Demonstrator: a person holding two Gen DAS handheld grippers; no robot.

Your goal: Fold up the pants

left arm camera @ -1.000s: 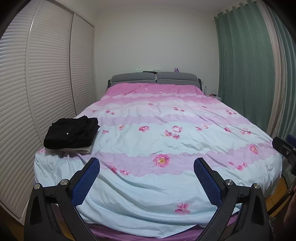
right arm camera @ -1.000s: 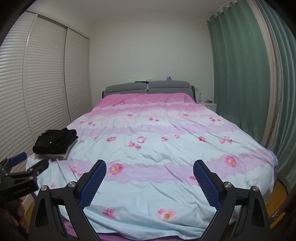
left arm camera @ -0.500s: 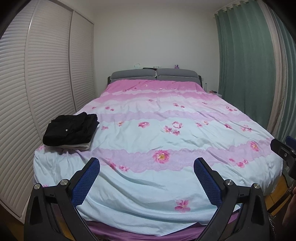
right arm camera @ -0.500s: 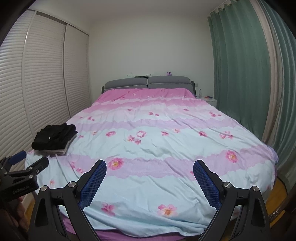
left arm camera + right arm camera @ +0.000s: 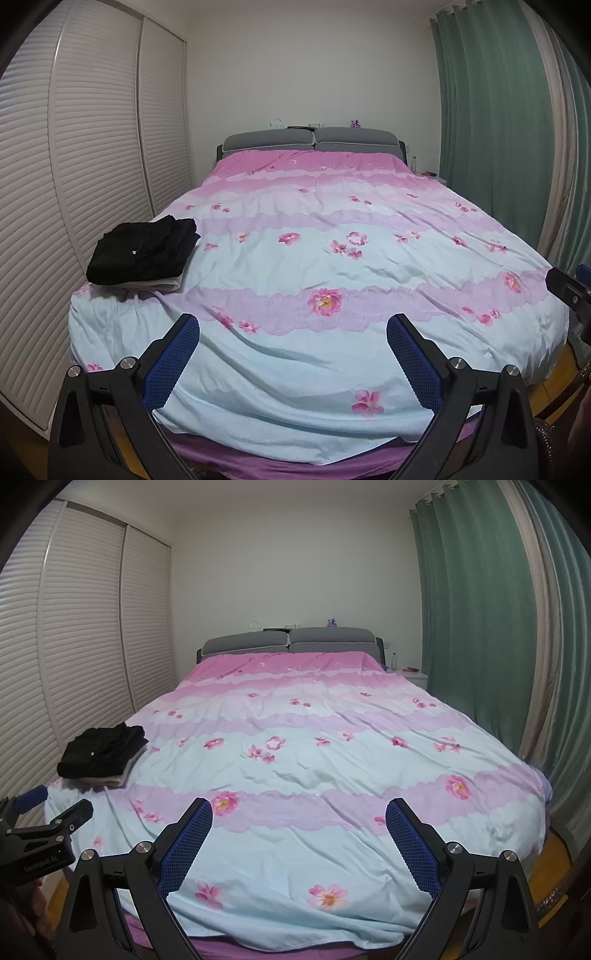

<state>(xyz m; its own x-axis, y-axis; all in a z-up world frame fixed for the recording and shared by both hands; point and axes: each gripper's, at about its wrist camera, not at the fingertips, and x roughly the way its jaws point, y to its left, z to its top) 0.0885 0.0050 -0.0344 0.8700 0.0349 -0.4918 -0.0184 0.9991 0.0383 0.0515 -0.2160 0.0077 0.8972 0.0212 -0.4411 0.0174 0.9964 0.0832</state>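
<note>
Black hand-held gripper (image 5: 293, 334) frames — blue mesh pads (image 5: 171, 363), silver screws (image 5: 127, 363), perhaps lettering.

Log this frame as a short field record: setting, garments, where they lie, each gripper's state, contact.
setting: bedroom, bed with floral duvet
garments: black folded clothes stacked on a pale folded item
location: near-left corner of the bed, beside the louvred wardrobe
left gripper: open, empty, above the foot of the bed
right gripper: open, empty, above the foot of the bed
contact: neither gripper touches any garment
other: green curtains on the right
</note>
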